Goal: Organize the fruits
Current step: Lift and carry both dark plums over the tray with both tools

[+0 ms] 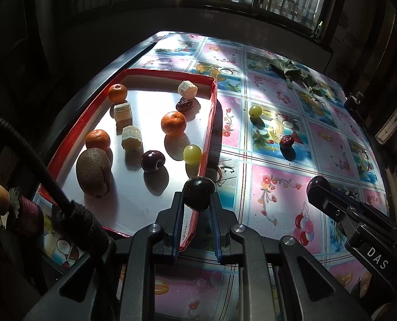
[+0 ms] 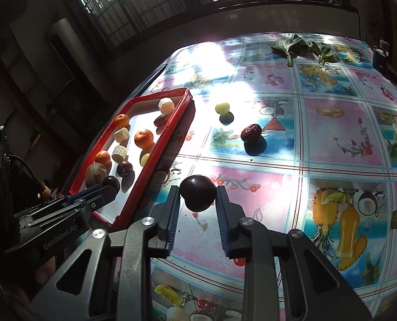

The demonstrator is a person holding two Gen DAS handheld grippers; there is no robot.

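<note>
Fruits mostly sat in the red tray [image 1: 210, 123]; a green grape [image 1: 255, 111] and a red date [image 1: 286, 141] lay loose on the tablecloth [image 1: 278, 187]. My left gripper [image 1: 198, 200] was clamped on a dark plum [image 1: 199, 192] at the tray's near rim, tray bed at eleven o'clock. My right gripper [image 2: 198, 200] pinched another plum [image 2: 198, 192], date at one o'clock.
</note>
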